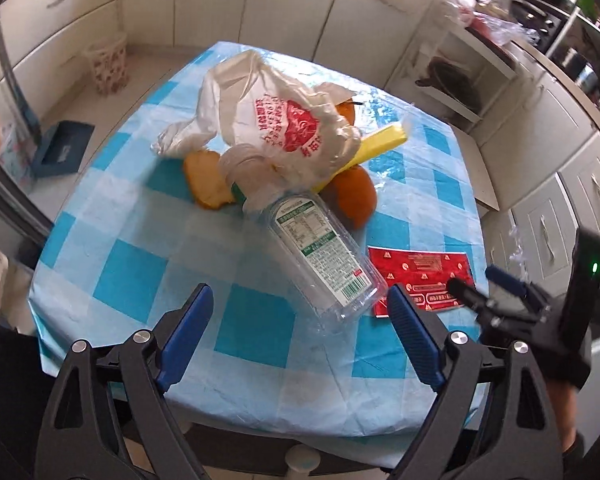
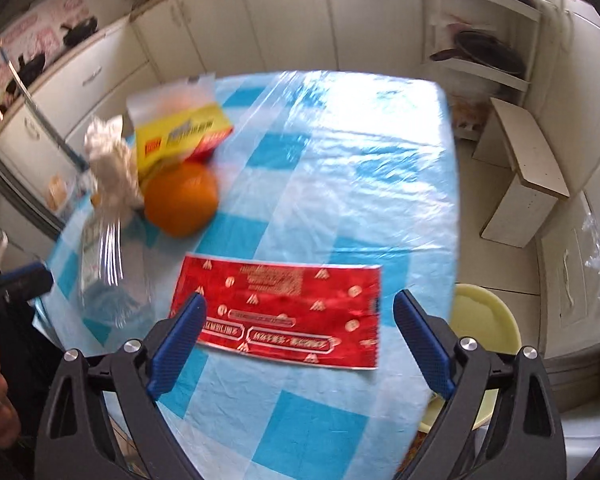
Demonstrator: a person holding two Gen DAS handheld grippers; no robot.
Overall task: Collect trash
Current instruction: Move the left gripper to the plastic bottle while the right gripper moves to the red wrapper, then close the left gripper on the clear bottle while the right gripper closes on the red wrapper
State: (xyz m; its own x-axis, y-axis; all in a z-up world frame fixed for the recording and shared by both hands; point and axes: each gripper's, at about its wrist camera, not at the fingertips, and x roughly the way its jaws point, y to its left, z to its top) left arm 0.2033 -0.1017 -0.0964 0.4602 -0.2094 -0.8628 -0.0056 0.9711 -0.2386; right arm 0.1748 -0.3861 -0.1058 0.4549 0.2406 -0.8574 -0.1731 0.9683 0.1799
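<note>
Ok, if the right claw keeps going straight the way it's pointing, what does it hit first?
Most likely the flat red wrapper on the checked tablecloth. It lies directly ahead between the open right claw fingers, nothing visibly above it. Depth is uncertain in this blurred view.

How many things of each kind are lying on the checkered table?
Plastic bag: 1
Clear bottle: 1
Red wrapper: 1
Yellow box: 1
Orange fruit or peel pieces: 3
Total: 7

Red wrapper [image 2: 276, 312], blue-checked tablecloth [image 2: 340, 184]
</note>
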